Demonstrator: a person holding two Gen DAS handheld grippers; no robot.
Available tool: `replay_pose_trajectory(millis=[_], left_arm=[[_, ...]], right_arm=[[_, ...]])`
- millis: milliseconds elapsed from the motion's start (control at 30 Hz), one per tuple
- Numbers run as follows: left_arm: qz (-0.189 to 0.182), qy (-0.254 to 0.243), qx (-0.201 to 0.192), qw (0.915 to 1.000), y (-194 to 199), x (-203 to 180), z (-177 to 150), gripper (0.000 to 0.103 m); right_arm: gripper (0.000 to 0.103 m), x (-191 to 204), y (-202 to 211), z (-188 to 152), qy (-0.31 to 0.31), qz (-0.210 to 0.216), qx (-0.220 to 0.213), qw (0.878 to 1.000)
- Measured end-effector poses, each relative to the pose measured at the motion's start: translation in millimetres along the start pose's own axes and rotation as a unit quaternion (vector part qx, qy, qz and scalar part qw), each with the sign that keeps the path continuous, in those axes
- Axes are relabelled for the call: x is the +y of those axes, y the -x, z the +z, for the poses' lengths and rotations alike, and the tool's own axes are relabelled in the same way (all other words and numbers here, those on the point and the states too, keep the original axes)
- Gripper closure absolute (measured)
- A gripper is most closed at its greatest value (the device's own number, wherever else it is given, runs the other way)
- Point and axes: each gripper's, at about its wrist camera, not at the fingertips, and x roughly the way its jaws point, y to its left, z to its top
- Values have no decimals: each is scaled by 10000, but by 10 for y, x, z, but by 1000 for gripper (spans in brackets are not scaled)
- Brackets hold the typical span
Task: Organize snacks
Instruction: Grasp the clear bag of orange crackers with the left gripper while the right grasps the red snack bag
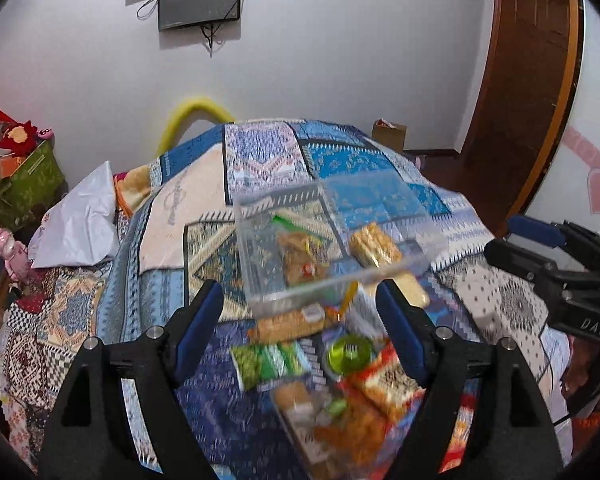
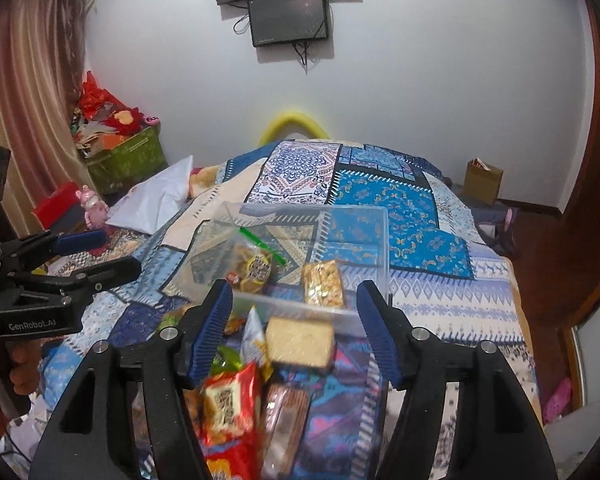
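The left gripper point(image 1: 300, 320) is open, with nothing held between its blue pads. The right gripper point(image 2: 296, 328) is open too and holds nothing. Both hang above a bed point(image 2: 420, 300) with a blue patchwork cover.

A clear plastic box point(image 1: 332, 240) sits on the bed just past the grippers. Inside it lie a clear bag of snacks with a green zip point(image 1: 300, 256) and a golden snack bar point(image 1: 374, 246).

Closer to the grippers, a pile of snacks lies loose on the bed. There is a green packet point(image 1: 268, 364), a long biscuit pack point(image 1: 290, 322), a round green tub point(image 1: 350, 352) and a red packet point(image 2: 230, 400). A pale square cake point(image 2: 300, 340) lies right against the box's near wall. The pile is blurry, so some packs are hard to tell apart.

A white pillow point(image 2: 156, 200) lies on the left side of the bed. A green bin point(image 2: 128, 160) full of red and orange things stands by the wall, next to a curtain point(image 2: 24, 92). A small pink toy point(image 2: 94, 204) stands near the pillow. Two dark screens point(image 2: 288, 16) hang on the white wall. A brown cardboard box point(image 2: 482, 182) sits on the floor on the right.
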Motion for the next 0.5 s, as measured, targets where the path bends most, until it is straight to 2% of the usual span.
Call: replay_pose_trajectory(millis=[133, 300, 500], left_arm=[[41, 31, 190, 9998, 3, 33, -248, 24], [-95, 333, 593, 9976, -136, 68, -566, 24], [-120, 306, 883, 9956, -269, 13, -844, 24]], right_arm=[[40, 74, 7, -191, 9, 62, 129, 9999], [40, 123, -69, -444, -34, 158, 400, 9991], [40, 131, -328, -742, -162, 318, 898, 9953]])
